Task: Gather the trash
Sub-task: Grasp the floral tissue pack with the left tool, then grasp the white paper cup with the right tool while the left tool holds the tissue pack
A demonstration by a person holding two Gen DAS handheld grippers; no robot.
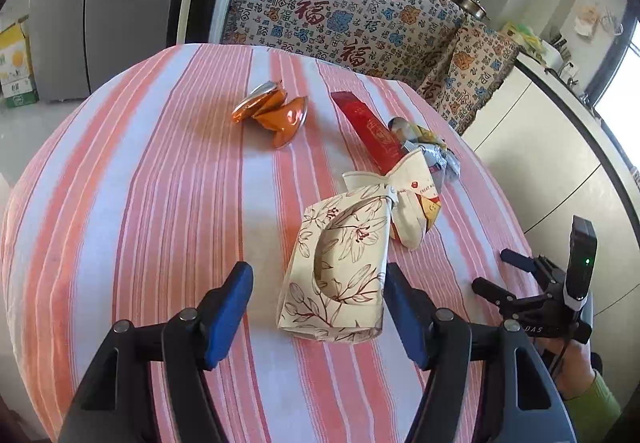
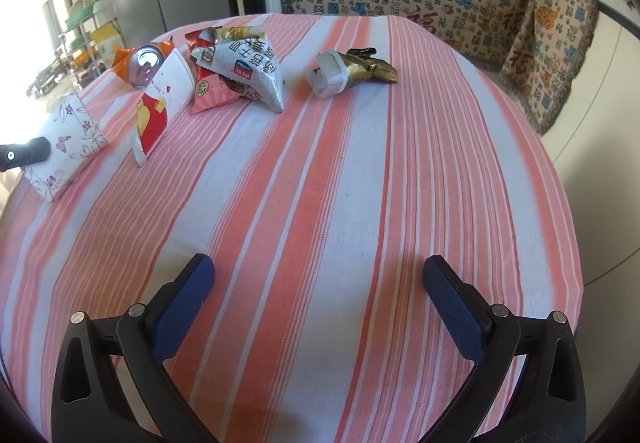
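A flattened floral paper cup [image 1: 340, 275] lies on the striped tablecloth between the fingers of my open left gripper [image 1: 320, 283], nearer the right finger. It also shows in the right wrist view [image 2: 68, 147]. Beyond it lie a crushed white cup with a red figure [image 1: 408, 199] [image 2: 160, 103], a red packet [image 1: 368, 131], a silver snack bag [image 2: 244, 71] and a crushed orange can [image 1: 272, 115] [image 2: 140, 63]. A gold wrapper with a white band [image 2: 352, 73] lies further right. My right gripper [image 2: 320, 283] is open and empty over bare cloth; it shows in the left wrist view [image 1: 504, 275].
The round table [image 2: 360, 203] has a pink and white striped cloth. A patterned throw covers furniture [image 1: 352, 11] behind it. A grey refrigerator [image 1: 100, 11] stands at the back left. White cabinets [image 1: 540, 147] run along the right.
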